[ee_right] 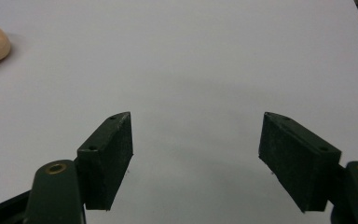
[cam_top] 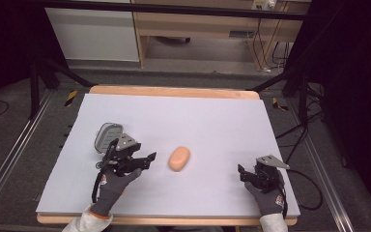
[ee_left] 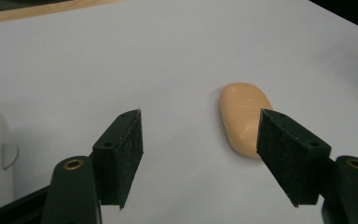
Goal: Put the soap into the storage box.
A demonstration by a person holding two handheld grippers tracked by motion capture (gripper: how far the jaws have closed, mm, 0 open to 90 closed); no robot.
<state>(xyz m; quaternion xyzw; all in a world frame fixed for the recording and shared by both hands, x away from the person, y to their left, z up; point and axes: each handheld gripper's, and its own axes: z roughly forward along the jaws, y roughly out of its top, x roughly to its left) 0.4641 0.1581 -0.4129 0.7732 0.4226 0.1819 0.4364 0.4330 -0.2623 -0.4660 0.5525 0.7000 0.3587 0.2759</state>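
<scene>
From the high view, my left gripper (cam_top: 147,158) hovers near the tabletop's (cam_top: 212,121) front-left corner, jaws apart, aimed at the peach soap bar (cam_top: 179,158) lying mid-tabletop; the grey soap dish (cam_top: 107,136) sits just behind it. My right gripper (cam_top: 242,173) waits near the front-right corner, empty.

In the left gripper view, the soap bar (ee_left: 241,116) lies ahead, ungrasped.

In the right gripper view, jaws stand apart over bare surface. I judge pickup and placing both remain.
</scene>
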